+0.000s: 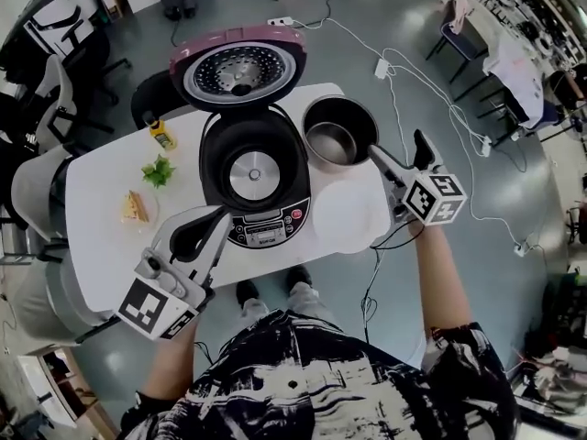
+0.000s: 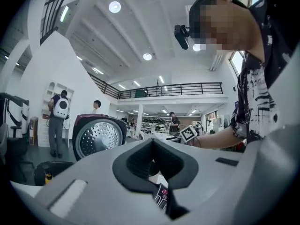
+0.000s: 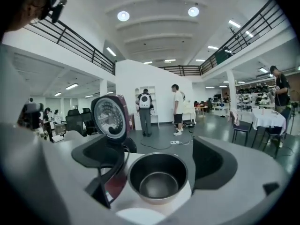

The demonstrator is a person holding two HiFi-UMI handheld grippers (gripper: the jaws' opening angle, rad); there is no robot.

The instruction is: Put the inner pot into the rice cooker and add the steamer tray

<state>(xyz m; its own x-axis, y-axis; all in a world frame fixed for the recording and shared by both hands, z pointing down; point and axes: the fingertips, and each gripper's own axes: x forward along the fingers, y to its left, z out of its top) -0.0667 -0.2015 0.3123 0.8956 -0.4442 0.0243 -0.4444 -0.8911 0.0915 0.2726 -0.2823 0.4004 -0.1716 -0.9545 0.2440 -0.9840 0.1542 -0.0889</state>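
The left gripper [image 1: 220, 214] hovers at the front of the rice cooker [image 1: 254, 168], jaws pressed together on nothing; the cooker stands lid-up, its well bare. Just right of the cooker sits the inner pot [image 1: 337, 134]; farther right, the right gripper [image 1: 395, 143] hangs with jaws spread and empty. The pot looks rigid, smooth, probably slippery and weighty; pinching its thin rim seems best.

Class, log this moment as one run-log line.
cooker: lid open, empty | pot: on table | right hand-held gripper: open, facing pot | left hand-held gripper: shut, empty
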